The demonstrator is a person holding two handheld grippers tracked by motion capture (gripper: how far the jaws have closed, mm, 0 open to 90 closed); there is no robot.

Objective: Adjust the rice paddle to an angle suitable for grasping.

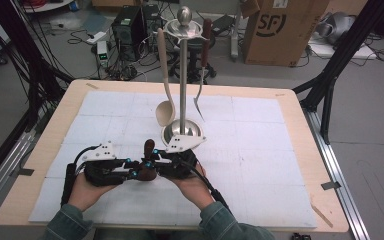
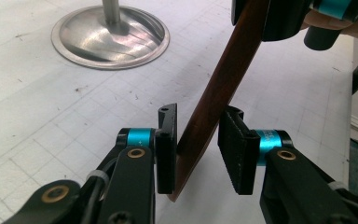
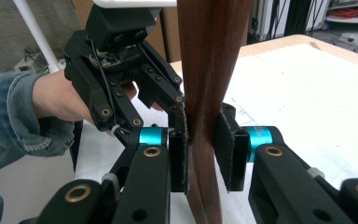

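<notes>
A dark brown wooden utensil (image 1: 150, 148) stands nearly upright between my two grippers at the near middle of the white mat (image 1: 260, 150). My right gripper (image 3: 203, 154) is shut on it, both pads pressed flat against the wood (image 3: 212, 56). My left gripper (image 2: 196, 144) holds the same utensil (image 2: 219, 93) lower down. The wood slants across its jaws, touching the left pad low and the right pad at its tip. In the high view the left gripper (image 1: 139, 167) and right gripper (image 1: 152, 162) meet tip to tip, each in a hand.
A metal utensil stand (image 1: 181, 132) rises just behind the grippers, its round base (image 2: 109, 39) close by. A pale wooden spoon (image 1: 165, 100) and a dark-handled fork (image 1: 202, 75) hang from its top. Boxes, cables and frame legs lie beyond the table.
</notes>
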